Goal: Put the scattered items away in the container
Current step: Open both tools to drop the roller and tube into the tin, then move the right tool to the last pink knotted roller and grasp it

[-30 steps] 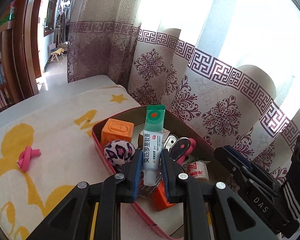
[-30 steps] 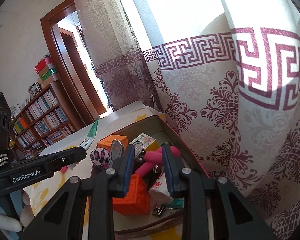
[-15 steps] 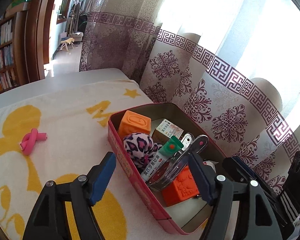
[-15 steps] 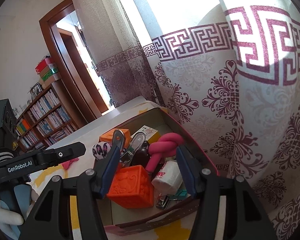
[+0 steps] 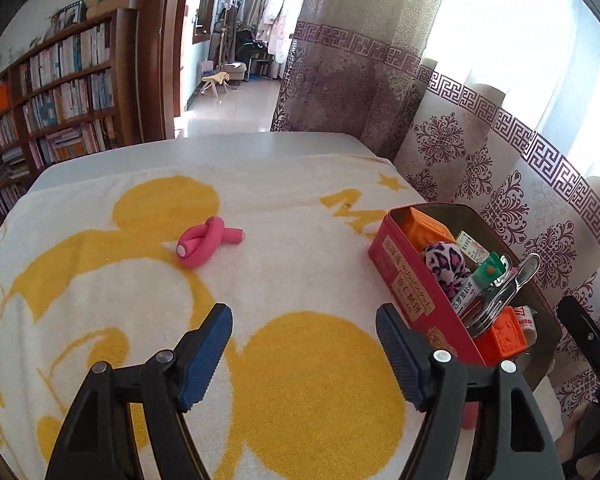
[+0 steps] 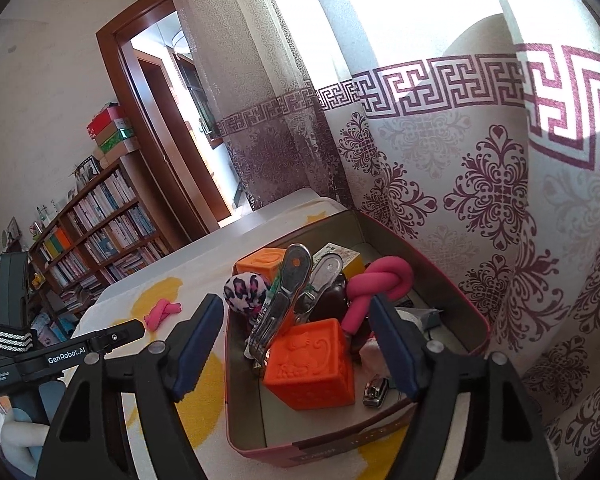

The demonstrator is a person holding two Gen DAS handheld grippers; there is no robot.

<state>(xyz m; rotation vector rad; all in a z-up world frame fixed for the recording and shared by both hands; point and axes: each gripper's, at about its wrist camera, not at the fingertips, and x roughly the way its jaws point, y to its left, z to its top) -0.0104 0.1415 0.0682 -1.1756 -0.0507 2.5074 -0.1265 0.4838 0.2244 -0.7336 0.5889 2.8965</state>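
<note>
A cream towel (image 5: 300,208) carries yellow cartoon shapes. On it lies a pink knotted foam roller (image 5: 208,241). The red tin (image 5: 404,280) holds 2 orange blocks (image 6: 314,364), a pink, black and white leopard-print ball (image 6: 245,292) and a darker pink knotted roller (image 6: 374,284). White curtains (image 6: 480,168) bear maroon fretwork and damask motifs.

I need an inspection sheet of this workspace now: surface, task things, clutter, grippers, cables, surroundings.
Surface: table under a white and yellow towel.
Job's things: red tin at the curtain side holds orange blocks, a leopard-print ball, a tube, metal clips, a knotted pink foam roller. Another pink foam roller lies on the towel, outside.
Clutter: nothing seen.
Grippers: left gripper open, empty; right gripper opening over the tin, gripping nothing.
Cables: nothing seen.
Surroundings: curtain, bookshelf, doorway.
</note>
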